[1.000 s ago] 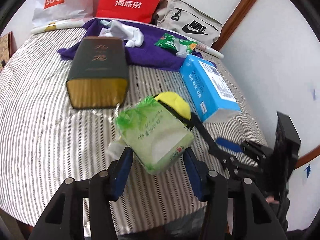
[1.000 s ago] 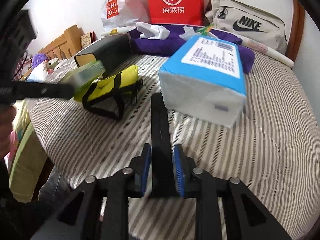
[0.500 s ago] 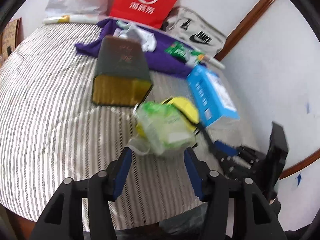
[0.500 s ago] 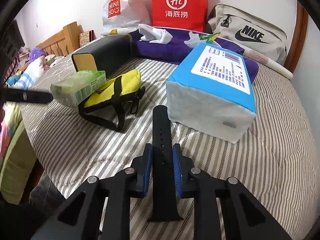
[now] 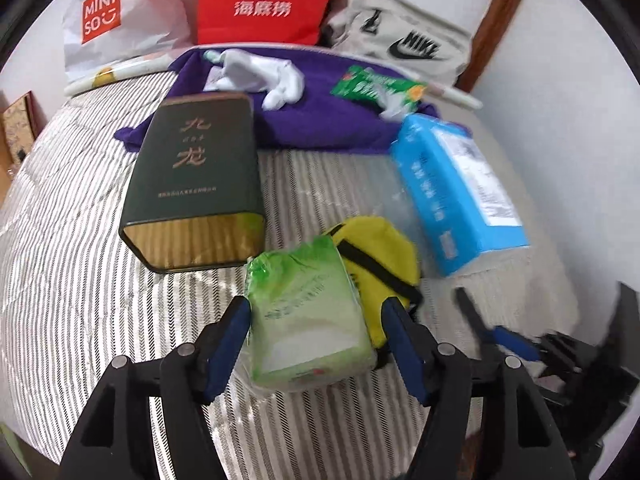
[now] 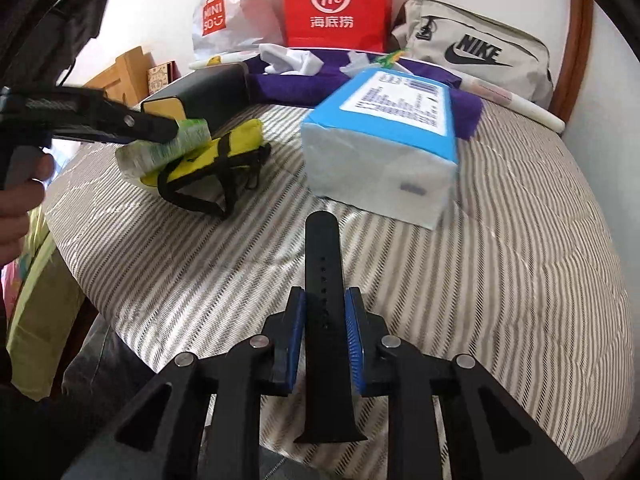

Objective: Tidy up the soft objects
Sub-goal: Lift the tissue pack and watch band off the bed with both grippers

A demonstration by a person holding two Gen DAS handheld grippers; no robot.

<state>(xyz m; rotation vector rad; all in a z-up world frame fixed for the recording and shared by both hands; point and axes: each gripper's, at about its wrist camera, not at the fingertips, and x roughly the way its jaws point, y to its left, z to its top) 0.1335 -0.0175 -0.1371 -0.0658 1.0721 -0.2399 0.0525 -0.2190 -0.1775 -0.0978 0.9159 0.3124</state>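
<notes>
My left gripper [image 5: 316,316] is shut on a green tissue pack [image 5: 308,316], held just above a yellow pouch with black straps [image 5: 380,252] on the striped bed. In the right wrist view the left gripper [image 6: 172,128] holds the green pack [image 6: 160,150] over the yellow pouch [image 6: 216,152]. My right gripper [image 6: 325,308] is shut on a black watch strap [image 6: 323,264], held low over the bed near a blue tissue pack [image 6: 384,140]. The blue tissue pack [image 5: 456,196] lies right of the pouch.
A dark green tin box [image 5: 196,184] lies left of the pouch. A purple cloth [image 5: 320,120] with white socks [image 5: 260,76] and a small green packet [image 5: 376,88] is at the back. Shopping bags [image 5: 264,0] and a Nike bag [image 5: 400,44] line the wall.
The left gripper has closed in on the green tissue pack and swung back over the yellow pouch. The right gripper still holds the strap and has shifted slightly.
</notes>
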